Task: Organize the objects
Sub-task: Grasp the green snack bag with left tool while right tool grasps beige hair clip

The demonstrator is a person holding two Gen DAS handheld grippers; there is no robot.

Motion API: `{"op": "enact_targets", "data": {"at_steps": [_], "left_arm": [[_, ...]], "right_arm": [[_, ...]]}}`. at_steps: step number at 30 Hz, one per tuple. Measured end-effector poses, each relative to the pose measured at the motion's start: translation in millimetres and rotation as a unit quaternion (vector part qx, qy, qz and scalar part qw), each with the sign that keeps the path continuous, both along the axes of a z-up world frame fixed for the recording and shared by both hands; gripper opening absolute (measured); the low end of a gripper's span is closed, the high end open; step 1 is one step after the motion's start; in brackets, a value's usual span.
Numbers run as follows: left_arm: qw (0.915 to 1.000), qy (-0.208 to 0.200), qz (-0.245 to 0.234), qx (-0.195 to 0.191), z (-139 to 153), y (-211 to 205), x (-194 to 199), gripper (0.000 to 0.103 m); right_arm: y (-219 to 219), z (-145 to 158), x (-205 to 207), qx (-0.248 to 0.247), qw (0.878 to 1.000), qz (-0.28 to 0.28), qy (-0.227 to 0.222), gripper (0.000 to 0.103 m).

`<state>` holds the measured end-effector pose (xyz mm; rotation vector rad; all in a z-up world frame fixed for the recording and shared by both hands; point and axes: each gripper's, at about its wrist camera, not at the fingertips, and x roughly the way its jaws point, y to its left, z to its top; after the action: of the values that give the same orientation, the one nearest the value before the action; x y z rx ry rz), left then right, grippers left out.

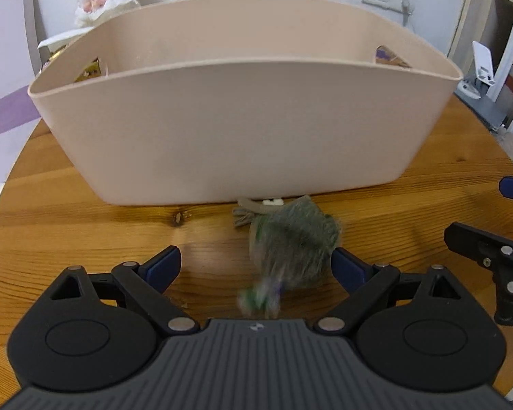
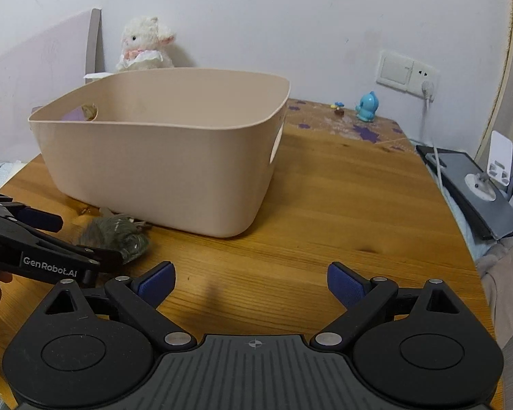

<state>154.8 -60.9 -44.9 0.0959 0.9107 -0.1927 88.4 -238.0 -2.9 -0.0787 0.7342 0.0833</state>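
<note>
A beige plastic bin (image 1: 229, 126) stands on the wooden table (image 1: 85, 225), with cut-out handles in its end walls. A fuzzy grey-green toy (image 1: 290, 246) with a tan tail lies on the wood just in front of the bin, blurred. My left gripper (image 1: 256, 264) is open around it, the right blue pad touching or nearly touching its side. In the right wrist view the toy (image 2: 114, 234) sits at the bin's (image 2: 160, 157) near left corner, beside the left gripper's fingers (image 2: 41, 220). My right gripper (image 2: 249, 282) is open over bare wood, holding nothing.
A white plush lamb (image 2: 145, 46) sits behind the bin against the wall. A small blue figurine (image 2: 367, 106) and a tiny flower toy (image 2: 339, 107) stand at the table's far right. A wall socket with a plugged cable (image 2: 427, 90) and a grey stand (image 2: 475, 188) lie to the right.
</note>
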Motion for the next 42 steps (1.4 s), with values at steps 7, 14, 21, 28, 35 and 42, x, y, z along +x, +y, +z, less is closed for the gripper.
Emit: {"op": "enact_targets", "data": {"at_steps": [7,14,21,28,35,42], "left_arm": [[0.9999,0.0,0.014,0.005,-8.5,14.9,5.3,0.095],[0.9996,-0.004,0.028,0.004,-10.1,42.3,0.9,0.095],[0.9995,-0.005,0.031,-0.001,-10.1,64.3,-2.6,0.095],[0.9995,-0.016,0.0,-0.028,3.2,56.5,-7.2,0.095],[0.9986,-0.031,0.016,-0.04,8.5,35.8,8.0,0.095],[0.9988,-0.003,0.047,-0.017,-7.0,43.7,16.3,0.095]], "right_arm": [[6.4,-12.0,7.9,0.002,1.0,0.006,0.016,0.097],[17.6,-19.4,15.6,0.007,1.0,0.014,0.027,0.098],[40.8,-26.5,22.1,0.009,0.999,0.029,0.033,0.098],[46.0,-26.2,20.4,0.009,0.999,0.025,0.032,0.098],[29.5,-28.4,16.7,0.007,0.999,0.004,0.038,0.099],[26.1,-28.8,17.5,0.009,0.999,-0.001,0.042,0.099]]}}
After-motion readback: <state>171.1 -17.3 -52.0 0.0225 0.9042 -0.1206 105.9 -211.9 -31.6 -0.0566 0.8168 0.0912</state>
